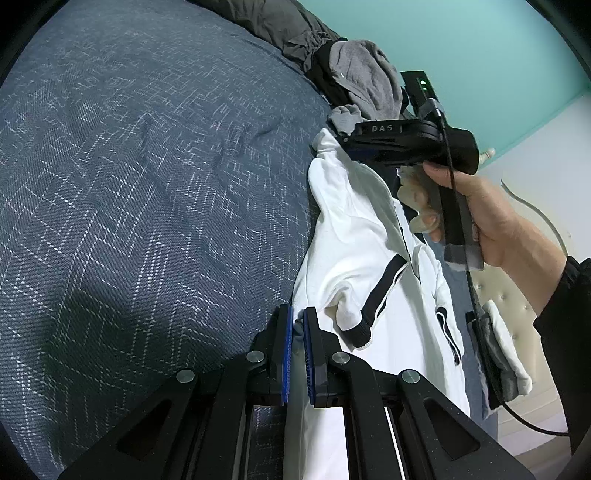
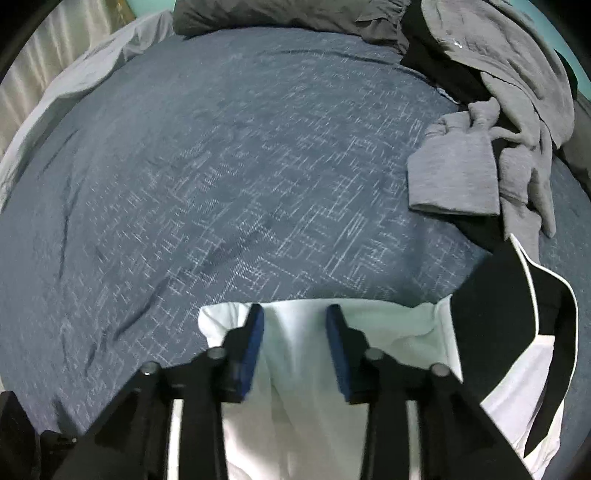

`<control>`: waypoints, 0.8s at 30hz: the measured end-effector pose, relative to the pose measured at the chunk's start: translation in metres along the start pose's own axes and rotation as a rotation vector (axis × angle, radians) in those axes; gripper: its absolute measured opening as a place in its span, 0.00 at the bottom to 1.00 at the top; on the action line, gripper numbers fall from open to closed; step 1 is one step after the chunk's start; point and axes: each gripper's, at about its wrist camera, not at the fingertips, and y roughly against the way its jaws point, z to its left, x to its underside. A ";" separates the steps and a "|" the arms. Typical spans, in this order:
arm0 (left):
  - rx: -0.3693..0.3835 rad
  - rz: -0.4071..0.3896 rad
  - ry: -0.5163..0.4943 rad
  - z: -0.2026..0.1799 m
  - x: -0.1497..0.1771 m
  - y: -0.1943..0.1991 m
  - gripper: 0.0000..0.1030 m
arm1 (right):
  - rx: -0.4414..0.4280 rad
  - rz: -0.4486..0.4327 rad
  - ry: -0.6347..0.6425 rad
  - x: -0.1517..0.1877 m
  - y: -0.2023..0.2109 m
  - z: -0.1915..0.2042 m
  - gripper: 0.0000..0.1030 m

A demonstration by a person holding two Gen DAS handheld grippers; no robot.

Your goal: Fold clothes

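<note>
A white jacket with black trim (image 1: 354, 251) hangs at the right edge of the blue patterned bed cover (image 1: 147, 184). My left gripper (image 1: 299, 325) is shut on a fold of its white fabric, which bunches between the blue pads. In the left wrist view a hand (image 1: 480, 218) holds the right gripper's black body (image 1: 406, 140) over the jacket's upper end, and its fingertips are hidden there. The right wrist view shows my right gripper (image 2: 295, 317) open, its pads standing apart with the white jacket (image 2: 295, 387) lying loose between and below them. A black panel with white piping (image 2: 498, 314) lies to its right.
A pile of grey and black clothes (image 2: 498, 147) sits at the far right of the bed. Dark grey bedding (image 2: 295, 14) lies along the far edge. A black cable (image 1: 476, 295) hangs from the right gripper. A cream tufted panel (image 1: 513, 295) and a teal wall (image 1: 480, 55) are beyond the bed's right side.
</note>
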 end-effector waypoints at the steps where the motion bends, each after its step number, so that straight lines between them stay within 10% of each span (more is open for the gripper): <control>1: 0.000 0.000 0.000 0.000 0.000 0.000 0.06 | 0.002 0.013 0.004 0.000 -0.004 0.001 0.34; 7: 0.002 0.000 0.001 -0.001 -0.001 -0.001 0.06 | 0.052 -0.012 0.013 0.006 -0.005 0.010 0.03; 17: 0.008 0.003 0.008 0.001 -0.001 -0.001 0.06 | 0.151 -0.180 -0.049 -0.019 0.018 0.005 0.02; 24: 0.008 0.004 0.016 0.001 0.000 0.000 0.06 | 0.113 -0.120 -0.090 -0.015 -0.026 -0.007 0.03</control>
